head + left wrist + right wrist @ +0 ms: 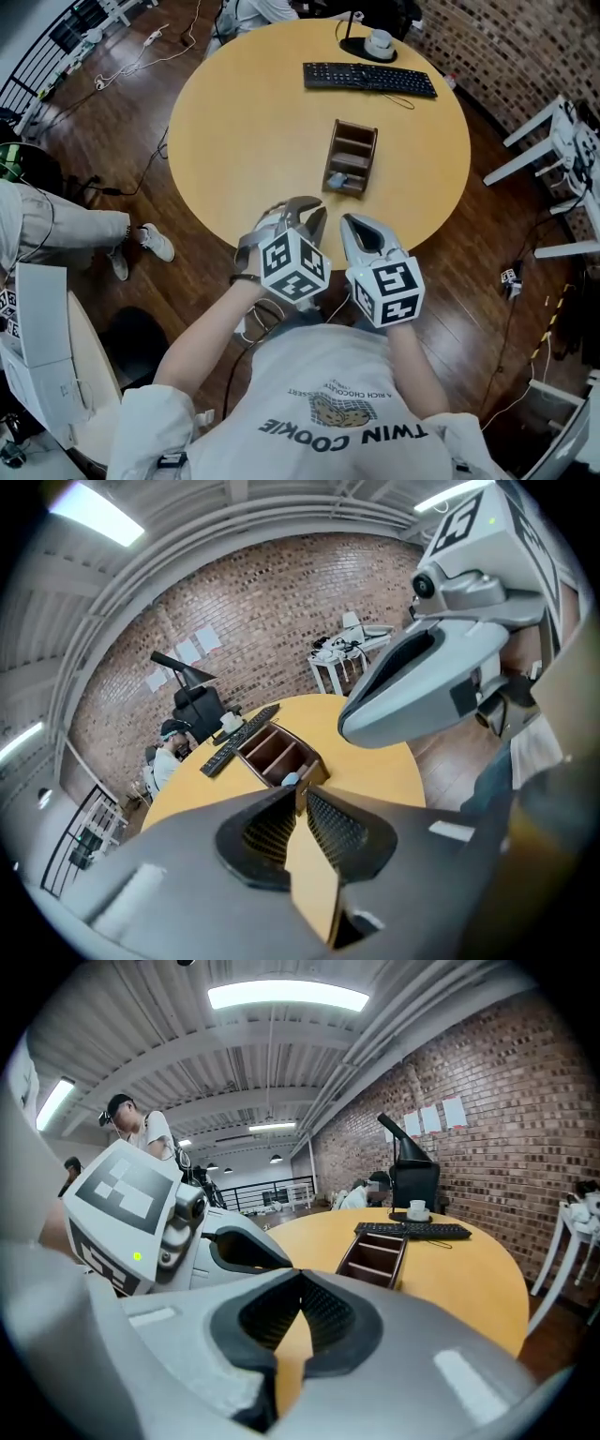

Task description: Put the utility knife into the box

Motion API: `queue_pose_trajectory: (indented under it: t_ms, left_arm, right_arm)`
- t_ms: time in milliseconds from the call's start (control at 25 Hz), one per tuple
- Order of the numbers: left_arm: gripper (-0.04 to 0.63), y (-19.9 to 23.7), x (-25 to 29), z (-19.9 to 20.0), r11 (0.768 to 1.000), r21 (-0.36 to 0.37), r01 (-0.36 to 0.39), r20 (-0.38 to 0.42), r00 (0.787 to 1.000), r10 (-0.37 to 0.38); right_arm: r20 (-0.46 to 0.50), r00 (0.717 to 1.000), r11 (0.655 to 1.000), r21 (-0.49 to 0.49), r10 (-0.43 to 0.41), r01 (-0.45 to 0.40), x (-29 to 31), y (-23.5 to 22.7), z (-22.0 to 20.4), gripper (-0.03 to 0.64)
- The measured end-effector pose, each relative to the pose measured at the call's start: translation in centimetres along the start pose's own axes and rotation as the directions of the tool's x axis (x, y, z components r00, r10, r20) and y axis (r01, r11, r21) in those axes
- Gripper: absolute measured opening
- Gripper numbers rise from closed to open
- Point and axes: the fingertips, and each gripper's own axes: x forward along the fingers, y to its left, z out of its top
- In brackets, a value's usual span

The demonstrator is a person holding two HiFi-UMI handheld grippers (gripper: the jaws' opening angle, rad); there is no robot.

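Both grippers hang at the near edge of the table [253, 122], side by side and close together. The left gripper [300, 790] is closed: its tips meet and only bare table shows through the gap behind them, so it holds nothing. The right gripper [300, 1277] is the same, with its tips together and nothing between the pads.

What matters is where the knife lies from here. The box [329, 161] stands near the middle of the table, well apart from both grippers and on their far side, with its long axis running near to far and leaning slightly to the right at the far end. In its nearest compartment I see a small pale blue-grey thing [339, 178], which I take for the utility knife. It is too small for me to be sure, and I cannot read which way it lies. No knife lies anywhere else on the table. Beyond the box there is only the keyboard [369, 79] at the far edge.

If I read it right, the knife is already in the box and nothing is left to carry. The box lies almost straight ahead of the right gripper and a little right of the left one. I judge the right gripper better placed if I need to nudge the knife deeper into the box.
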Motion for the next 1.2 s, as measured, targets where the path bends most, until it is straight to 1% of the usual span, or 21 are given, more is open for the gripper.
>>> queue_pose_trajectory:
  t_ms: [280,400,560,760,840,920,1040,1200]
  left_arm:
    - [0.032,-3.6,-1.4,2.5,0.991,-0.126,-0.050,0.021,0.998,0.053]
    - [0.026,-5.2,-2.0,3.3,0.982,-0.174,-0.079,0.016,0.996,0.083]
    - [0.021,-7.6,-2.6,4.5,0.969,-0.221,-0.112,0.012,0.993,0.117]
    - [0.014,-10.3,-3.4,6.1,0.947,-0.283,-0.154,0.010,0.986,0.164]
    - [0.011,-11.4,-3.7,6.5,0.932,-0.323,-0.165,0.008,0.984,0.176]
    - [0.008,-12.7,-4.2,6.8,0.911,-0.373,-0.175,0.007,0.981,0.191]
    - [0.008,-14.2,-5.2,7.0,0.883,-0.421,-0.208,-0.001,0.974,0.229]
    - [0.008,-16.1,-6.8,7.4,0.835,-0.489,-0.253,-0.022,0.960,0.278]
  right_arm:
    - [0.014,0.997,0.997,0.006,0.076,-0.076,-3.0,-0.5,-1.5,-0.002]
    - [0.019,0.993,0.993,0.001,0.115,-0.115,-4.5,-0.7,-2.2,-0.002]
    - [0.023,0.988,0.988,0.000,0.154,-0.154,-6.7,-1.2,-3.3,-0.002]
    - [0.038,0.979,0.980,-0.011,0.201,-0.201,-9.5,-1.6,-4.2,-0.002]
    - [0.045,0.975,0.976,-0.014,0.218,-0.218,-10.5,-1.6,-4.6,-0.002]
    - [0.053,0.971,0.972,-0.016,0.235,-0.235,-11.6,-1.6,-5.0,-0.002]
    - [0.064,0.962,0.964,-0.026,0.266,-0.264,-13.2,-1.5,-5.4,-0.002]
    - [0.062,0.947,0.949,-0.035,0.314,-0.313,-15.6,-1.0,-6.2,-0.002]
